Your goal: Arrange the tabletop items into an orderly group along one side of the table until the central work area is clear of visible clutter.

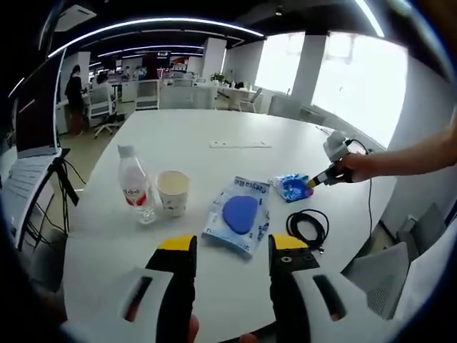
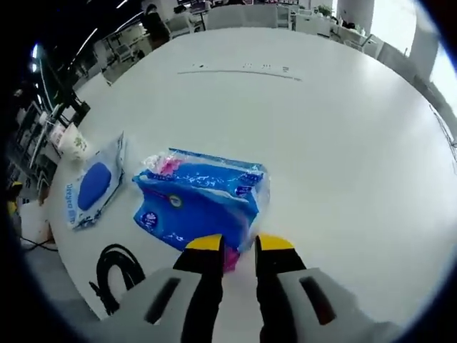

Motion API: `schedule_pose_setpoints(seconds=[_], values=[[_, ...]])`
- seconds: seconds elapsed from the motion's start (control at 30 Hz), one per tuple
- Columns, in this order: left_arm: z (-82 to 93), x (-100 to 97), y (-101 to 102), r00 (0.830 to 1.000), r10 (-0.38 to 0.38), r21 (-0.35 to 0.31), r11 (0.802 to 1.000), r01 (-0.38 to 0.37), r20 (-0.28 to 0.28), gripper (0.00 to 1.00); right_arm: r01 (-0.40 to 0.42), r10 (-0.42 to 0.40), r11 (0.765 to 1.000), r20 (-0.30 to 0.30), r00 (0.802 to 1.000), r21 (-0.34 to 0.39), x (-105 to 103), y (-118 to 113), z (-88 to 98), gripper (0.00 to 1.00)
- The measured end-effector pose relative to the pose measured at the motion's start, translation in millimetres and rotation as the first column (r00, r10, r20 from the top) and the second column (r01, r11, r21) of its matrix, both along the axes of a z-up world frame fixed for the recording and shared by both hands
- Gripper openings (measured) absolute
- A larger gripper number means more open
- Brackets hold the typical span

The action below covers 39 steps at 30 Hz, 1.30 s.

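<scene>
- Broadly, the round white table (image 1: pixel 285 161) has most of its far surface bare; the items sit in a loose spread toward the near edge, so the grouping looks begun but not tidy. A thin white strip (image 1: pixel 240 144) lies alone farther out, well apart from the rest.
- Next in size, the wipes pack (image 1: pixel 239 214), white and blue with a blue oval lid, lies flat near the middle of the spread, at a slant and apart from the things on either side.
- Then the blue tissue pack (image 2: pixel 203 204): in the right gripper view the right gripper (image 2: pixel 239 246) has its yellow-tipped jaws closed to a narrow gap on the pack's near edge, a pink bit showing between them. I judge this the item in hand, still to be placed.
- Beyond that, the water bottle (image 1: pixel 134 184) stands upright with the paper cup (image 1: pixel 173 191) just beside it, a neat pair at one end of the spread.
- Smaller, the coiled black cable (image 1: pixel 308 227) lies near the table edge, beside the tissue pack and not lined up with anything.
- Lastly, the left gripper (image 1: pixel 232 246) hovers over the near edge, jaws well apart and empty.
- By my reading, the tissue pack, wipes pack and cable remain to be drawn in beside the bottle and cup.
</scene>
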<state>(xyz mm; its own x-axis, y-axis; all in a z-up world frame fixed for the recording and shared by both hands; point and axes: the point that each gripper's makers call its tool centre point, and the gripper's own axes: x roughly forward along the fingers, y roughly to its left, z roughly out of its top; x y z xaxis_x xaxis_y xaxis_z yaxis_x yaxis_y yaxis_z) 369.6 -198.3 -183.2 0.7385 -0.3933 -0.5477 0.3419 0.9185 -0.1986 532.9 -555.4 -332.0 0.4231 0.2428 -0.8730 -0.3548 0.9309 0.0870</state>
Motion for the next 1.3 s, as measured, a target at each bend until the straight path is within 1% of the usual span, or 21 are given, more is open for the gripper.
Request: schedule_pose_setpoints(seconds=[0.07,0.13,0.23,0.3,0.37,0.4,0.5,0.67,0.87,0.93,1.03,1.13,1.2,1.23,1.3], values=[[-1.3,-1.0,-3,1.0,-0.004,-0.009,1.0,0.004,-0.003,0.39,-0.002,0.002,1.0,0.007,1.0,-0.001,-3,1,2.5,0.17],[-3.7,-2.9,-9,1.0,-0.017,-0.013,1.0,0.017,-0.008,0.39,0.005,-0.005,1.0,0.024,1.0,0.012,-11,6,10.3,0.19],[-5.7,-4.5,-14,0.999,-0.034,-0.022,0.999,0.034,-0.012,0.39,0.004,-0.004,1.0,0.033,0.999,0.014,-13,3,11.1,0.19],[-6.0,-4.8,-18,0.999,-0.045,-0.026,0.999,0.045,-0.013,0.39,-0.004,0.003,0.999,0.033,0.999,0.035,-29,11,20.9,0.2],[-8.3,-4.3,-19,0.998,-0.055,-0.029,0.998,0.055,-0.016,0.39,0.004,-0.006,0.999,0.052,0.999,0.05,-42,15,31.2,0.21],[-8.1,-4.3,-20,0.998,-0.056,-0.029,0.998,0.056,-0.016,0.39,0.004,-0.006,0.999,0.053,0.999,0.051,-44,16,32.3,0.2],[-11.2,-1.6,-19,0.998,-0.066,-0.04,0.997,0.065,-0.018,0.39,-0.001,-0.002,0.999,0.056,0.998,0.053,-54,13,31.6,0.21],[-15.3,4.3,-14,0.996,-0.082,-0.038,0.996,0.081,-0.018,0.39,-0.011,0.008,0.999,0.054,0.999,0.05,-70,13,28.8,0.21],[-20.1,12.8,-8,0.995,-0.095,-0.049,0.994,0.094,-0.021,0.39,0.017,-0.021,0.998,0.052,0.998,0.06,-90,12,26.9,0.2],[-21.7,12.7,-10,0.994,-0.103,-0.058,0.993,0.102,-0.025,0.39,0.027,-0.03,0.998,0.049,0.998,0.064,-96,14,25.2,0.2],[-30.3,11.5,-13,0.992,-0.122,-0.066,0.991,0.119,-0.036,0.39,0.036,-0.039,0.997,0.045,0.998,0.066,-101,19,23.1,0.2],[-35.0,10.4,-16,0.991,-0.125,-0.079,0.99,0.121,-0.044,0.39,0.057,-0.061,0.995,0.057,0.996,0.077,-103,24,26.4,0.2],[-37.8,10.3,-18,0.989,-0.138,-0.062,0.989,0.135,-0.043,0.39,0.067,-0.072,0.994,0.063,0.995,0.083,-104,27,28.2,0.2],[-38.8,10.7,-20,0.988,-0.146,-0.064,0.988,0.143,-0.044,0.39,0.068,-0.073,0.994,0.065,0.995,0.085,-106,29,29.6,0.2],[-40.8,12.0,-25,0.986,-0.162,-0.083,0.984,0.158,-0.045,0.39,0.071,-0.078,0.994,0.076,0.994,0.087,-108,33,32.6,0.2]])
